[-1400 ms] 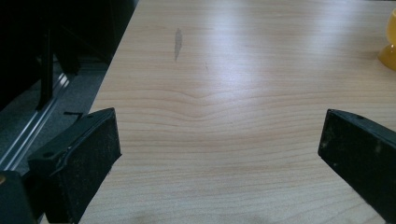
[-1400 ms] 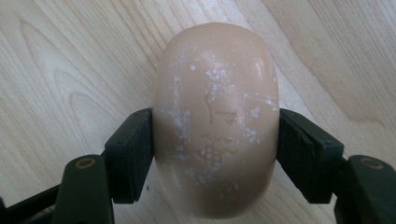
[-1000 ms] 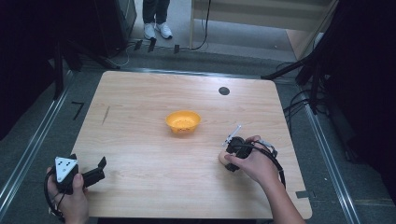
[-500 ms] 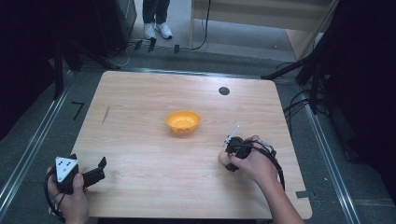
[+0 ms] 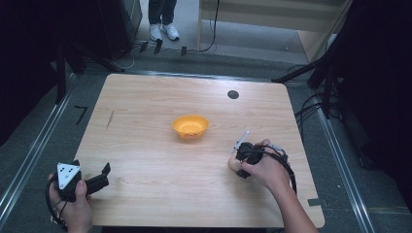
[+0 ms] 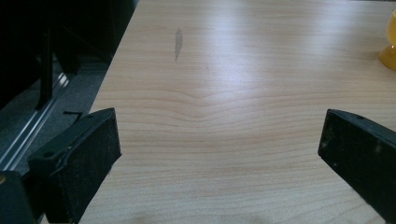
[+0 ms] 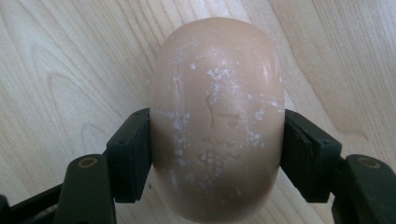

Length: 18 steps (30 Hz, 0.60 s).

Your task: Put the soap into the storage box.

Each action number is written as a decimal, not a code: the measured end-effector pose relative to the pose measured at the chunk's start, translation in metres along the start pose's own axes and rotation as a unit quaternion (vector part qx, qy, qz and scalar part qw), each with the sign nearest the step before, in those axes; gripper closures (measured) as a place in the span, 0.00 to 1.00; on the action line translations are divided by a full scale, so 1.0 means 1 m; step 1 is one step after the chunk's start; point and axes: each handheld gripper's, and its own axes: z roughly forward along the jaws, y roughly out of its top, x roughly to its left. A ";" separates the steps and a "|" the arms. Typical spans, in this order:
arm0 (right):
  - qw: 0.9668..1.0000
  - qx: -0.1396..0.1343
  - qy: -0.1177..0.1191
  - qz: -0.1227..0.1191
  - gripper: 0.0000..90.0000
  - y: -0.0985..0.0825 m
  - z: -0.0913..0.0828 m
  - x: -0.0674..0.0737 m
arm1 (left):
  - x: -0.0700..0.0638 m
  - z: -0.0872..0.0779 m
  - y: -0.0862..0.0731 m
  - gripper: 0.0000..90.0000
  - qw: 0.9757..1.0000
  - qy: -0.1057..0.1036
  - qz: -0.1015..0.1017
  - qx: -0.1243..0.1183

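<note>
**Egg pinched near the desk's right edge**

Pale tan egg [image 7: 217, 121], smooth, oval, flecked with white specks, clamped at its middle between the two black jaws of the right gripper [image 7: 217, 154]. Pads pressed flat against both sides of the shell, no gap visible on either side. Bare wood grain directly behind the egg in the right gripper view; whether the shell rests on the wood or hangs just above it, impossible to tell.

Seen from the high view: right gripper [image 5: 243, 158] low over the desk [image 5: 145, 141], toward the right edge and roughly midway between far and near edges, wrapped by the right hand [image 5: 265, 170]. Egg mostly hidden there beneath hand and gripper body. Cable looped around the wrist.

Farther toward the desk's centre, an orange bowl [image 5: 190, 126], upright, well apart from the egg and slightly nearer the far edge. Small dark round spot [image 5: 233, 94] near the far edge, right of centre. Thin grey streak [image 5: 111, 119] on the wood toward the left edge.

At the near left corner, left gripper [image 5: 104, 170] held in the left hand [image 5: 73, 204], grey three-cornered plate on top. Jaws spread wide, nothing between them but bare wood in the left gripper view, the bowl's edge [image 6: 388, 51] showing at the right margin.
</note>
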 end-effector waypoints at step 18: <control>0.999 0.001 0.000 -0.045 0.37 0.021 -0.017 -0.007 | 0.000 0.000 0.000 0.00 1.000 -0.001 -0.001 0.000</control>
